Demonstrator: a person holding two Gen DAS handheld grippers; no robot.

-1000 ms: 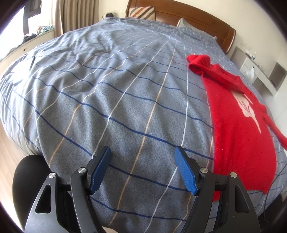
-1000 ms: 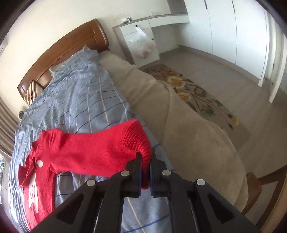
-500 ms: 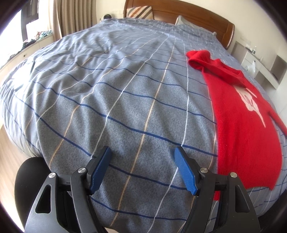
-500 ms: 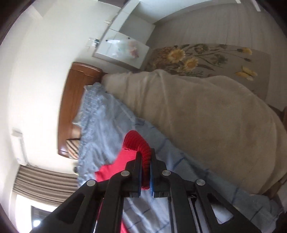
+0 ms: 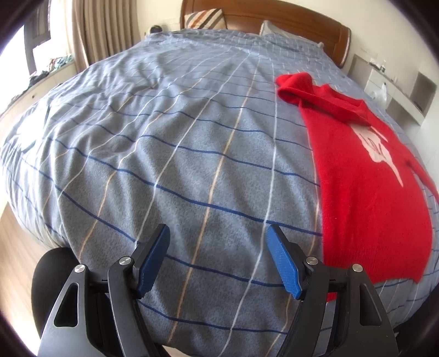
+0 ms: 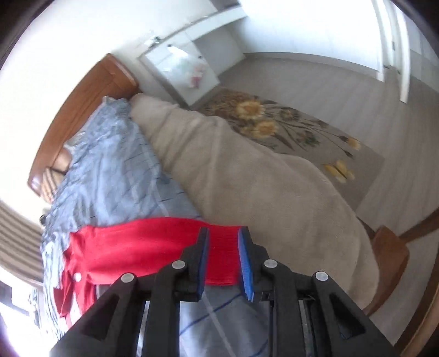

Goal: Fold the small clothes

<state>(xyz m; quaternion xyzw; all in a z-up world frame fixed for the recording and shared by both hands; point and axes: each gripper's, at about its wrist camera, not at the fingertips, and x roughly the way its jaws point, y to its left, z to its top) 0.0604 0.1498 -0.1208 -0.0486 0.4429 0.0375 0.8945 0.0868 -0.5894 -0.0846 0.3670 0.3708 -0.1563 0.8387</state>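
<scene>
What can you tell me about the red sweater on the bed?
The red sweater is a fuzzy knit with a white chest graphic, lying front-up on the grey checked duvet. One sleeve is stretched out flat, its ribbed cuff between the opening jaws of the right gripper, pads apart.

Sweater is lying flat on bed w/ its sleeve stretching out twd blanket, headboard sitting behind.

red sweater | white chest motif | flat on bed | sleeve stretched sideways
</scene>
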